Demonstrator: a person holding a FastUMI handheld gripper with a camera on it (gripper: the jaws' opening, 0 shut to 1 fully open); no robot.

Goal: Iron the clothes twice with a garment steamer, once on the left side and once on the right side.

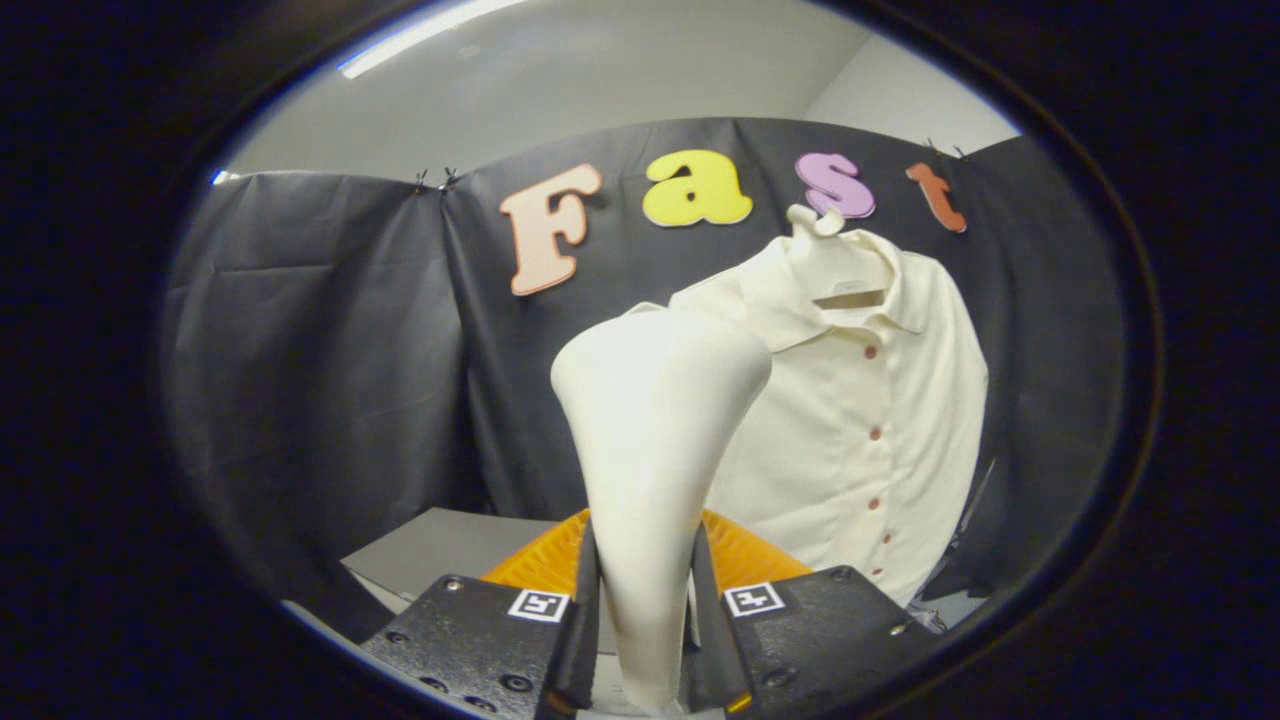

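A cream garment steamer [655, 450] stands upright between my fingers, its narrow handle pressed from both sides and its wide head rising above them. My gripper [645, 610] is shut on that handle. Beyond the steamer, a little to the right, a cream button-up shirt [860, 420] hangs on a pale hanger [835, 265] against the black booth wall. The steamer head overlaps the shirt's left shoulder and sleeve in this view; whether it touches the cloth I cannot tell.
A grey table top [440, 555] lies below and left of the steamer. An orange ribbed thing [745, 555] sits just behind the fingers. Black cloth walls close the booth at the back and on both sides.
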